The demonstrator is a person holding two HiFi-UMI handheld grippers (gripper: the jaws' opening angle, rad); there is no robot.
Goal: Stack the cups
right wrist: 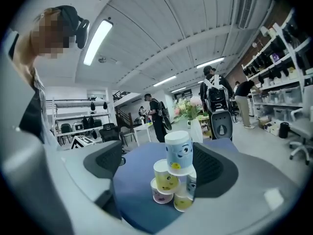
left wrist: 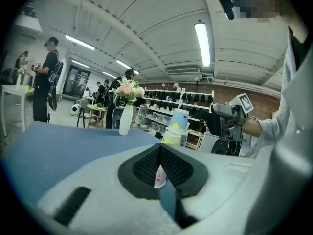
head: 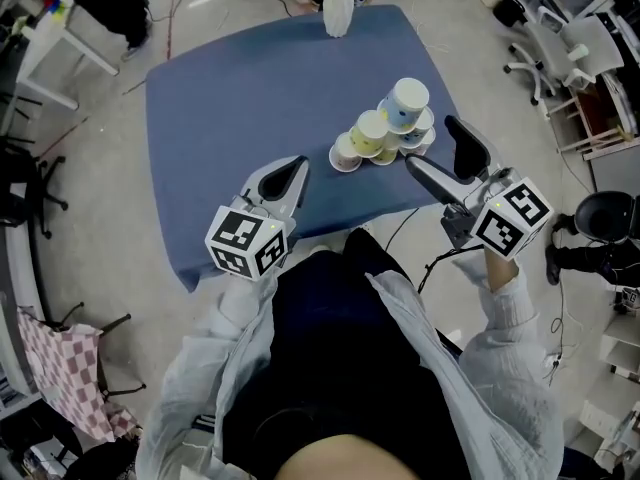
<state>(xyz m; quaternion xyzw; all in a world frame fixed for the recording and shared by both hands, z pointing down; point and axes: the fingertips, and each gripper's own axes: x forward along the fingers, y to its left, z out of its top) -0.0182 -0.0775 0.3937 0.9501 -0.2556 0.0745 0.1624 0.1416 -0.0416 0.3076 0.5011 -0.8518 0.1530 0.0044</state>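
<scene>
Here's the blue tabletop, and the cups are already up in a little pyramid, close to the right edge and down toward the near-right corner. A pale blue cup crowns the pile. A yellow cup sits on the tier below it, and a pink-printed cup is down on the cloth at the left foot of the heap. More cups are tucked in behind and to the right.

The right claw has its jaws spread as wide as they go, with nothing gripped. It hangs level just off the near-right corner, beside the stack but clear of it, with the pyramid framed in the gap between its pads.

Over on the left, the left claw has its jaws pressed together and empty, above the near edge and well apart from the cups.

At the far edge, a white vase of flowers stands upright.
</scene>
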